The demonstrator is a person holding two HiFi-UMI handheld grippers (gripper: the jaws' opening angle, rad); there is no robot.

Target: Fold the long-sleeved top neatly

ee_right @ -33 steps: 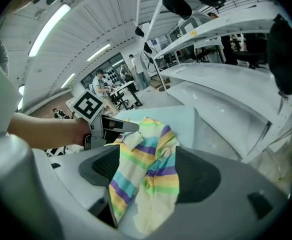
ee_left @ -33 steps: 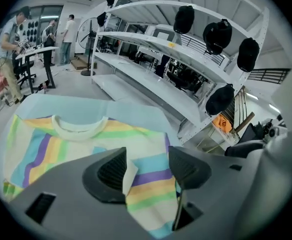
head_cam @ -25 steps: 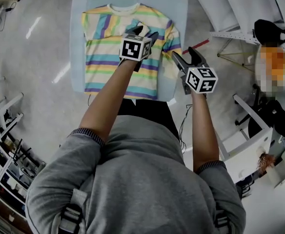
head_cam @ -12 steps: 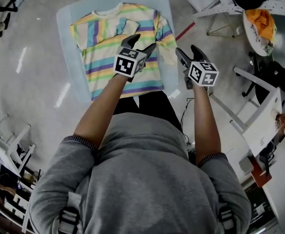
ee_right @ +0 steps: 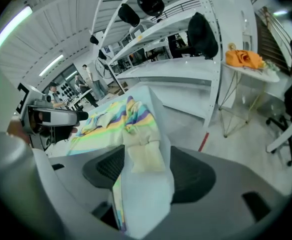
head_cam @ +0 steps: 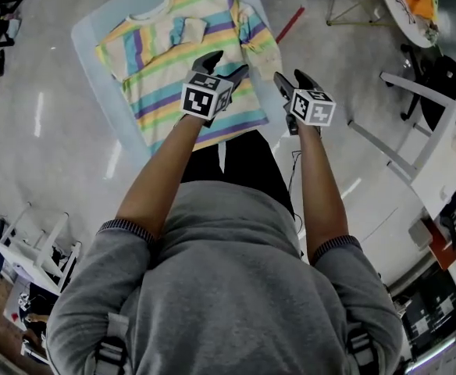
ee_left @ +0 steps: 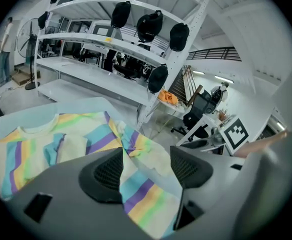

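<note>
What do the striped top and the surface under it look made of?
Top: soft matte knit, likely cotton jersey; it wrinkles and bunches at the folded sleeve. Surface: smooth pale-blue sheet, perhaps plastic or laminate; flat, with rounded corners.

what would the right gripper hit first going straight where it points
Probably the top's cream sleeve cuff at the table edge; depth unclear. The right gripper has just been closing its jaws, empty.

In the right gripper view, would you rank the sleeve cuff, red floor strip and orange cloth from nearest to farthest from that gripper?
1. Sleeve cuff, straight ahead.
2. Red floor strip, to its right.
3. Orange cloth, far right, on a table.
</note>
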